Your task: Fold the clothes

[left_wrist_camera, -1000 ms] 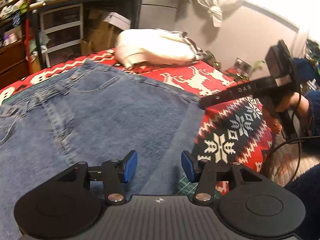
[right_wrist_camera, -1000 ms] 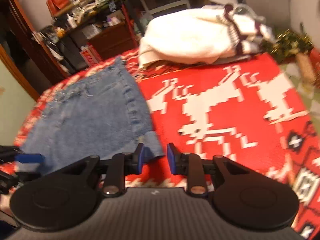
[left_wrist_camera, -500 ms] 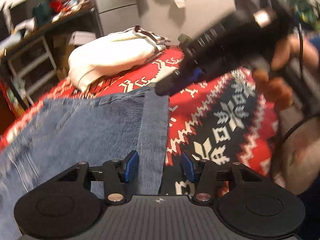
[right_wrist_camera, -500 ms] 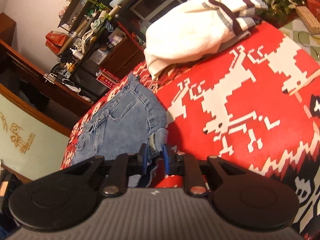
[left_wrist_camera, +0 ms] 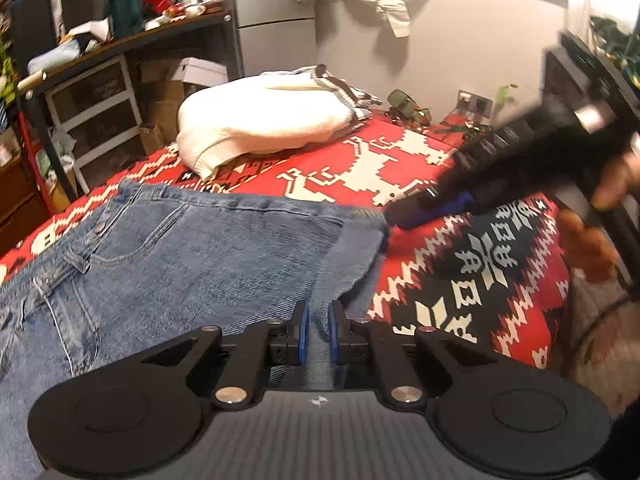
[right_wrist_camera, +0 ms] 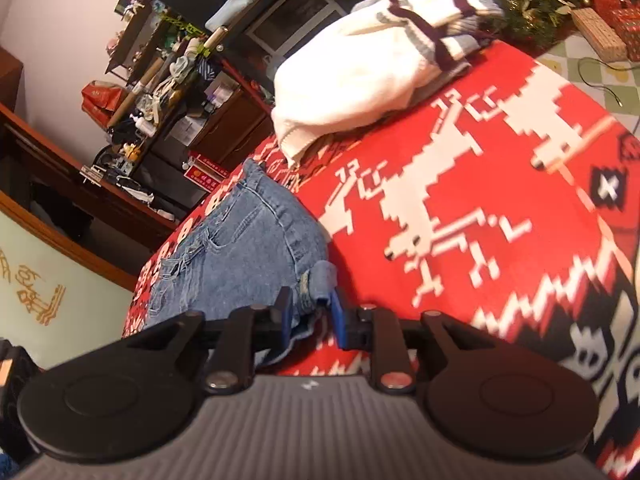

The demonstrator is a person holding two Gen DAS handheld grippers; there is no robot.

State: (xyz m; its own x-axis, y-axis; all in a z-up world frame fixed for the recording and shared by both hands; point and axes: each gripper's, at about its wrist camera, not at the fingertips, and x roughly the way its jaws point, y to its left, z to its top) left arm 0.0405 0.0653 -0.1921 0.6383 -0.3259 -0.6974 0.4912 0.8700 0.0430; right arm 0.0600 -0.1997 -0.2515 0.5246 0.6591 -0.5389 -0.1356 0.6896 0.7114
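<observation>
Blue jeans [left_wrist_camera: 180, 264] lie flat on a red patterned blanket [left_wrist_camera: 360, 168]. My left gripper [left_wrist_camera: 318, 330] sits at the near corner of the leg hem, its jaws closing with the denim edge pinched between the blue pads. In the right wrist view the jeans [right_wrist_camera: 240, 256] run away to the left. My right gripper [right_wrist_camera: 311, 316] has the rolled hem corner bunched between its pads, and its jaws are opening slightly. That right gripper [left_wrist_camera: 404, 216] shows blurred at the hem's far corner in the left wrist view, held by a person's hand [left_wrist_camera: 588, 240].
A folded white sweater [left_wrist_camera: 264, 128] with striped trim lies at the far side of the blanket [right_wrist_camera: 520, 200]. Cluttered shelves [left_wrist_camera: 100, 80] and drawers stand beyond the left edge. A grey wall and fridge are behind.
My left gripper slid to the leg hem and went from open to closed on it. My right gripper rolled and kept the hem corner between its pads.
</observation>
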